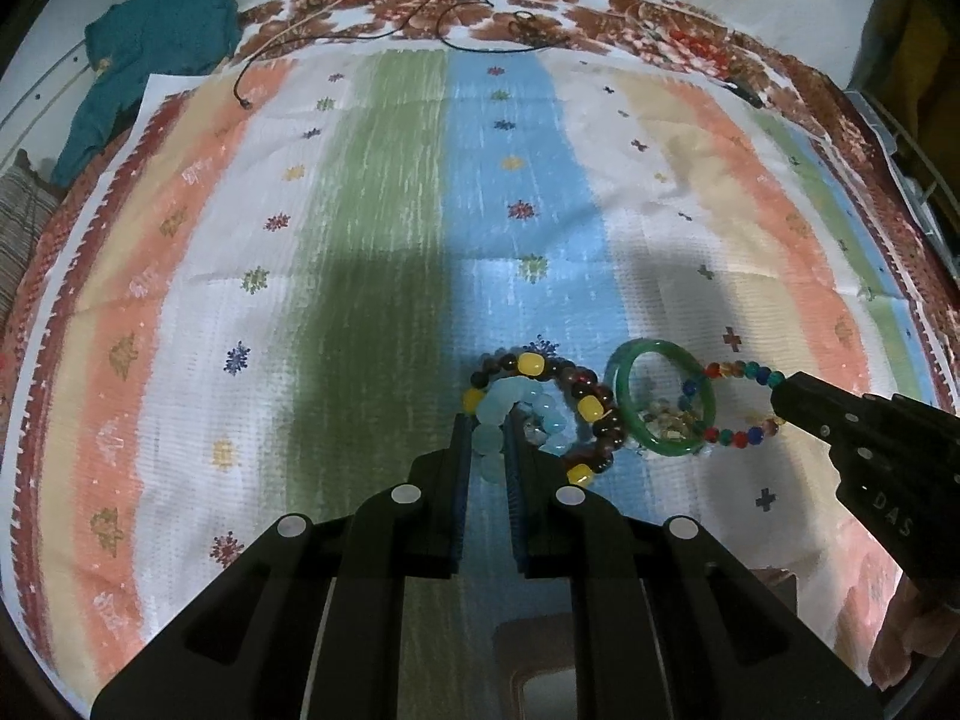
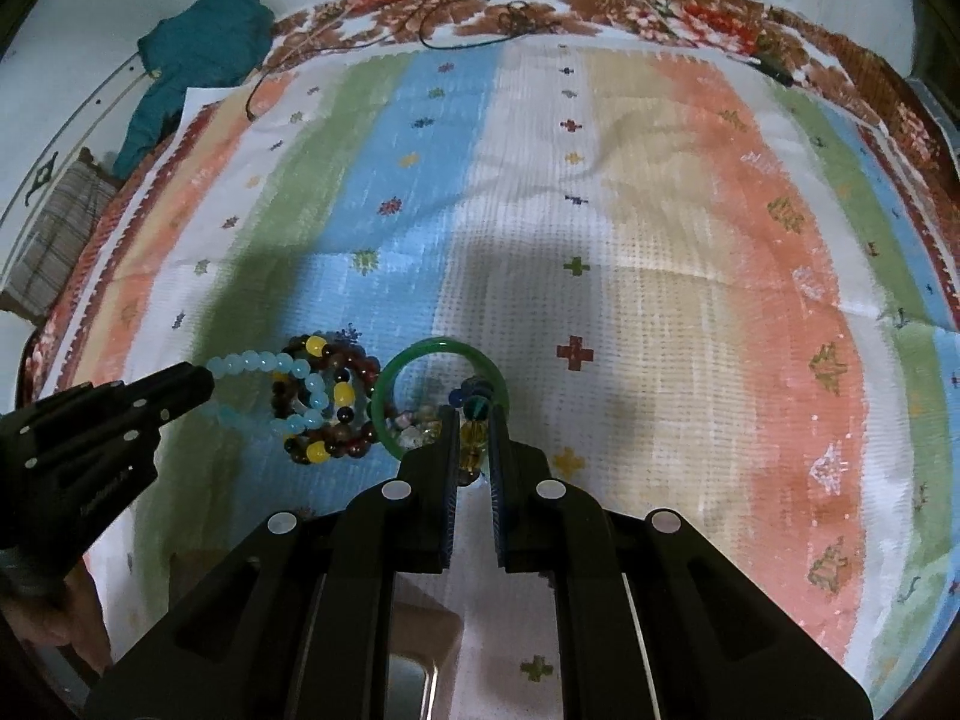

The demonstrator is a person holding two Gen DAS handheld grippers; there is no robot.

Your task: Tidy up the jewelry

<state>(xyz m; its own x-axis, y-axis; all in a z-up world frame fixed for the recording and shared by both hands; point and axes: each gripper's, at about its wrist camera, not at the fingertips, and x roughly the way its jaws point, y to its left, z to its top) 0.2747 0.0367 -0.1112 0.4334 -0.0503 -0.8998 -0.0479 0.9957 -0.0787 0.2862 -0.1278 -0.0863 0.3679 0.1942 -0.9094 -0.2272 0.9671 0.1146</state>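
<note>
Left gripper (image 1: 486, 432), nearest the lens, pitched steeply down, black jaws clenched on a pale blue bead bracelet (image 1: 543, 408): round, translucent beads, strand running out between the pads toward 12 o'clock. Right gripper (image 2: 474, 426) angled likewise, clamped on a multicoloured bead bracelet (image 1: 744, 405) of small glassy beads. That strand threads through a smooth green bangle (image 1: 660, 402), glossy, ring-shaped. A dark brown bead bracelet with yellow barrel beads (image 1: 591, 405) lies tangled with the blue one, at 1 o'clock of the left gripper. Beneath all, a striped woven cloth (image 1: 384, 210), pastel bands, small motifs.
</note>
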